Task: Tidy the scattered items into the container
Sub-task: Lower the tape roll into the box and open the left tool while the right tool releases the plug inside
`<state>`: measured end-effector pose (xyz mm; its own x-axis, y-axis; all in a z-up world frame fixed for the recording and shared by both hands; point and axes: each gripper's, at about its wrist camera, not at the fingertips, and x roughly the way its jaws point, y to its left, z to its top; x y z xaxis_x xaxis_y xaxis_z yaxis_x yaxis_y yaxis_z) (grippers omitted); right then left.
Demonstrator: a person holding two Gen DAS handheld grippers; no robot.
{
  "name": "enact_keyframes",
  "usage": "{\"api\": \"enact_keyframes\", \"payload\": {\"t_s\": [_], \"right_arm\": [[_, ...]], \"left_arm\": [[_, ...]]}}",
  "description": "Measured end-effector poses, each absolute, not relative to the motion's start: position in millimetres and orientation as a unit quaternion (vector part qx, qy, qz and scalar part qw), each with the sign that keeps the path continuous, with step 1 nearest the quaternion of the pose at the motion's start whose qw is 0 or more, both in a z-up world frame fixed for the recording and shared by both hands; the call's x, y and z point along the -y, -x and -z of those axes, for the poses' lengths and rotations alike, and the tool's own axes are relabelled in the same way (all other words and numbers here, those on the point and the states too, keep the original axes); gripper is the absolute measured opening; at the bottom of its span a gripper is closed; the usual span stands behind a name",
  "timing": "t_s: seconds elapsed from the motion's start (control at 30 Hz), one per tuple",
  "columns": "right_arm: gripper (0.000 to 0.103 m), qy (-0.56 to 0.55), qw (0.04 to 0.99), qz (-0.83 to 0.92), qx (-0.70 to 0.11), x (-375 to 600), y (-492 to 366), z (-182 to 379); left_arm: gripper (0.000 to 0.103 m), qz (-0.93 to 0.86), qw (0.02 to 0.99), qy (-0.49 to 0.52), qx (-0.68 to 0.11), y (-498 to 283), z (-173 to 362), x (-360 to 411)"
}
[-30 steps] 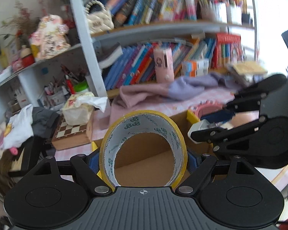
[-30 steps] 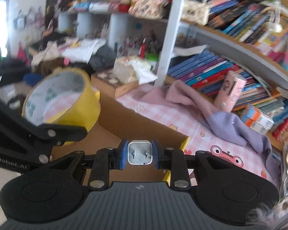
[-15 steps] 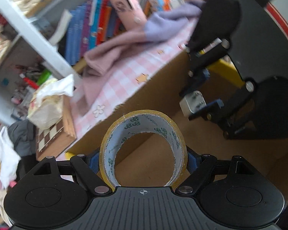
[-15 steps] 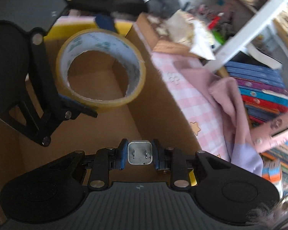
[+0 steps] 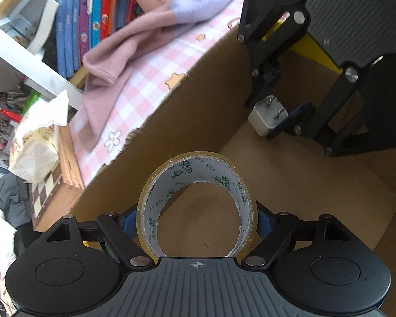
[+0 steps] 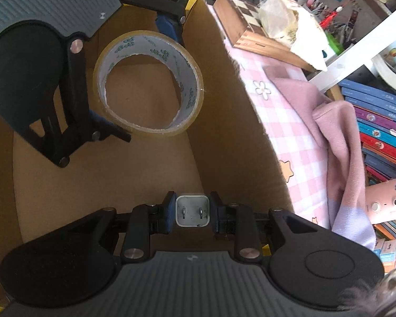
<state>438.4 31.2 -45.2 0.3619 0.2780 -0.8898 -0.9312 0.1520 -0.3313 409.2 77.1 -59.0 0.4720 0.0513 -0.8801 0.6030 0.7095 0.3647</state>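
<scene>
Yellow-edged tape roll (image 5: 196, 203) with a white inner face printed in green; white charger plug (image 6: 192, 210); plain brown cardboard box (image 6: 224, 121); pink-and-white checked cloth (image 5: 145, 79) (flower and star motifs); pink and lilac garment (image 5: 145, 29); brown-and-white chessboard (image 6: 248, 18).

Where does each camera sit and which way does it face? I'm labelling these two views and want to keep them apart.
Left wrist: rides the left gripper, looking steeply down into the cardboard box; its own fingers clamp the tape roll, the right gripper opposite.
Right wrist: rides the right gripper, also aimed down into the box; its fingers pinch the white charger plug.
Shared: both show the box, roll, plug, pink cloth, chessboard box and each other's gripper.
</scene>
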Motion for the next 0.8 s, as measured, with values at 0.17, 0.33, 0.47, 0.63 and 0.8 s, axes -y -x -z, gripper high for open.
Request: {"api": "enact_keyframes", "payload": {"t_s": [0.17, 0.33, 0.47, 0.63, 0.8], "right_arm": [[0.025, 0.470, 0.672, -0.455, -0.347, -30.4, -440.2, 48.2], [0.025, 0.469, 0.668, -0.462, -0.347, -31.2, -439.1, 50.4], [0.025, 0.470, 0.664, -0.466, -0.348, -32.2, -436.8, 51.9], [0.029, 0.475, 0.669, -0.463, -0.336, -33.7, -432.2, 49.4], [0.042, 0.474, 0.678, -0.462, -0.319, -33.5, -425.0, 38.8]], "left_arm": [[0.084, 0.176, 0.787, -0.333, -0.488, -411.0, 62.2, -80.9], [0.085, 0.178, 0.789, -0.326, -0.489, -410.0, 65.0, -84.4], [0.085, 0.178, 0.790, -0.329, -0.485, -407.7, 64.4, -84.5], [0.089, 0.167, 0.793, -0.334, -0.482, -406.0, 64.3, -85.2], [0.096, 0.165, 0.806, -0.337, -0.457, -395.8, 52.9, -87.9]]}}
